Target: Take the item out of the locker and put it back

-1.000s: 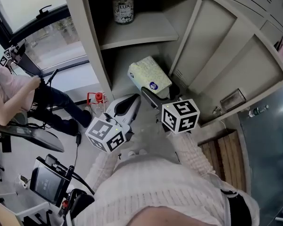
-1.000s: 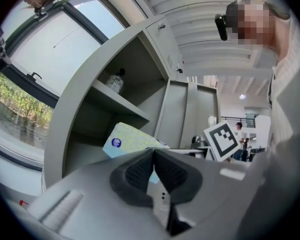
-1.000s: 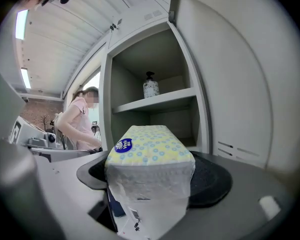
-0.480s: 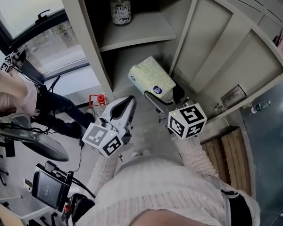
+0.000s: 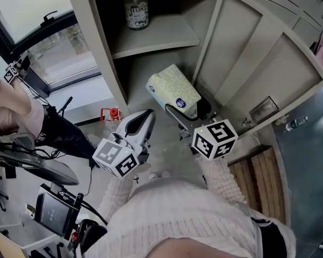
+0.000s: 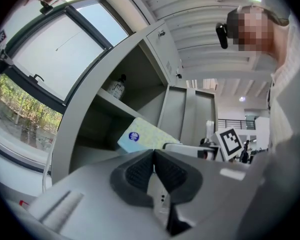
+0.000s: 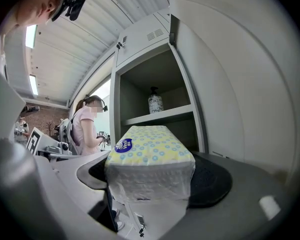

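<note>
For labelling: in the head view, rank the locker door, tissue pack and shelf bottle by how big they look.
1. Locker door, largest.
2. Tissue pack, held in the right tool.
3. Bottle on the upper shelf, smallest, though it sits farthest from the camera.

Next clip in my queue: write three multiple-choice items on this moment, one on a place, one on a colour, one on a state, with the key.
1. Where does the small labelled bottle stand?
A. on the upper shelf of the grey metal locker
B. on the floor
C. in the lower compartment

2. What colour is the round sticker on the yellow-dotted plastic-wrapped tissue pack?
A. red
B. blue
C. green

3. How is the right gripper?
A. open and empty
B. shut on the tissue pack
C. out of view

Key: 1 A, the head view shows it on that shelf. 2 B, the sticker is blue in the right gripper view. 3 B, the jaws press the pack's two sides.
</note>
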`<state>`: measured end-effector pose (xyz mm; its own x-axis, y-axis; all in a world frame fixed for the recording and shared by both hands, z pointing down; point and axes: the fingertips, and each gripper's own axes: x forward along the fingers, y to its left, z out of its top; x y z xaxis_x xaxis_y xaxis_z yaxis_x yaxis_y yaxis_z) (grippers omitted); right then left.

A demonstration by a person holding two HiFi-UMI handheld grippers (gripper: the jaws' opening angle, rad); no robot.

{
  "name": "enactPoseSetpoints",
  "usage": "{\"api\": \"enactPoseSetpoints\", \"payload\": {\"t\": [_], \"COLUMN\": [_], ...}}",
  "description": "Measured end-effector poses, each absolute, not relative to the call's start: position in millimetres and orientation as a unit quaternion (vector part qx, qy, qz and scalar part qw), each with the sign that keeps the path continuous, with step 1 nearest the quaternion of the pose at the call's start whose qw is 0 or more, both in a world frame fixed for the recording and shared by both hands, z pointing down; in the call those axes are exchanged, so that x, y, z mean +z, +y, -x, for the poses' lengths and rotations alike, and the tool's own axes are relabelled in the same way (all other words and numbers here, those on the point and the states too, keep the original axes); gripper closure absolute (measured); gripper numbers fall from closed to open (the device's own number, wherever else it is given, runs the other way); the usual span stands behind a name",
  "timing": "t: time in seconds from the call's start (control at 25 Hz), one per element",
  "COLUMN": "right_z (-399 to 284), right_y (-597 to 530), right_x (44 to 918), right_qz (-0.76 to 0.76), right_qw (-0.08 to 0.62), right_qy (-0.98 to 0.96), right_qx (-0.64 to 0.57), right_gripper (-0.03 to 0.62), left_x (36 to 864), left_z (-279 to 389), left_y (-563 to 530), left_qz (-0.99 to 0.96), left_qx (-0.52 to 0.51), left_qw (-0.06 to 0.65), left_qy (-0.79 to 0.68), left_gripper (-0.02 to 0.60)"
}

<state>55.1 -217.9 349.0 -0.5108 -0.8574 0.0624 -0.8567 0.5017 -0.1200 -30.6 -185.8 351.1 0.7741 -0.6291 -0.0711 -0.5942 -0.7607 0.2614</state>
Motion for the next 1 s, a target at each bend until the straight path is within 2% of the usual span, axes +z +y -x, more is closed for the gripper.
{"api": "enactPoseSetpoints", "payload": {"t": [1.0], "right_z": [-49.6], "right_y": [-215.9], "right_x": [355.9], "right_qz": [0.476], "right_qw": [-0.01], "right_qy": [0.876], "right_qx": [-0.076], "right_gripper": [0.154], "left_x": [355.3], "left_z": [24.3], "left_y": [-184.5], "left_qz": [-0.937], "left_qx": [-0.053], "left_qw": [0.104], "left_qy": [-0.329], "left_gripper": [0.574]}}
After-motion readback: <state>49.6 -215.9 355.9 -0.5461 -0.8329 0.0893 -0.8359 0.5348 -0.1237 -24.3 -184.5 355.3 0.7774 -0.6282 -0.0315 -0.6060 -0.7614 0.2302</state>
